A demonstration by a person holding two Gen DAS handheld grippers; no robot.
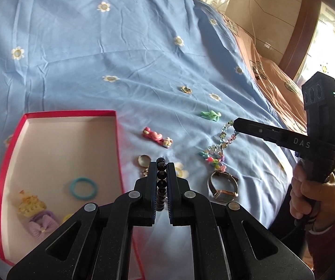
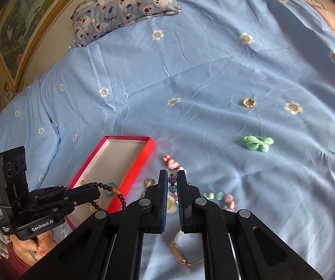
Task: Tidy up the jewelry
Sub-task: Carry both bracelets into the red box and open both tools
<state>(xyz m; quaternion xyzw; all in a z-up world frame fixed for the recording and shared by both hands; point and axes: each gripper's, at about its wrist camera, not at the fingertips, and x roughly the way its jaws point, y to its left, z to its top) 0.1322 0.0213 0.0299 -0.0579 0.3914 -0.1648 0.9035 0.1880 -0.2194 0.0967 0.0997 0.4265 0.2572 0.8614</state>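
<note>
Left tongs pinching dark bead bracelet, right tongs pinching colourful bead necklace, red box on blue bed.

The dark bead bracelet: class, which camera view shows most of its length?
The right wrist view: the dark bead bracelet hangs looped from the left gripper. The left wrist view shows only a few beads between its fingers.

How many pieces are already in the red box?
4 visible: teal ring, yellow-white charm, purple bow and a small yellow piece partly hidden by the left gripper; more may be hidden.
</note>
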